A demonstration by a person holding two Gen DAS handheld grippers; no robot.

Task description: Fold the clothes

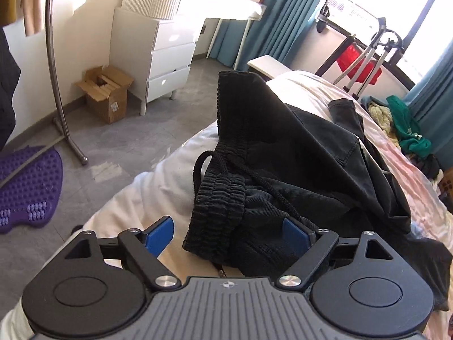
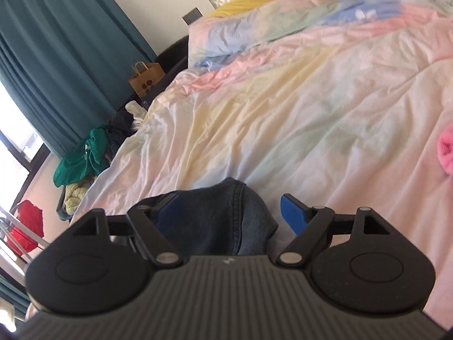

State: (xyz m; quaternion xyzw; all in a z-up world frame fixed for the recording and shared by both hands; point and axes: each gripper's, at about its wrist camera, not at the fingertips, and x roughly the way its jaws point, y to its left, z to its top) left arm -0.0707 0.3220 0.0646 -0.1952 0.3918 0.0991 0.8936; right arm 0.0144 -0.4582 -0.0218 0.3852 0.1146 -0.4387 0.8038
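A black garment (image 1: 297, 147) with an elastic waistband (image 1: 218, 198) and a drawstring lies bunched on the pale bed cover (image 1: 158, 192), one part standing up in a peak. My left gripper (image 1: 228, 233) is open around the waistband end. Its left blue pad (image 1: 161, 233) is clear of the cloth and its right pad (image 1: 294, 233) sits at the cloth's edge. In the right wrist view a blue denim garment (image 2: 215, 226) lies on the pastel bed cover (image 2: 283, 99). My right gripper (image 2: 230, 212) is open over it, with the denim fold nearer the left pad (image 2: 167, 209).
Left of the bed are grey floor, a white drawer unit (image 1: 167, 65), a cardboard box (image 1: 106, 93), a metal stand (image 1: 56, 70) and a purple mat (image 1: 25, 189). A clothes pile with a green garment (image 2: 82, 158) lies by the teal curtains. A pink item (image 2: 446, 153) rests on the cover.
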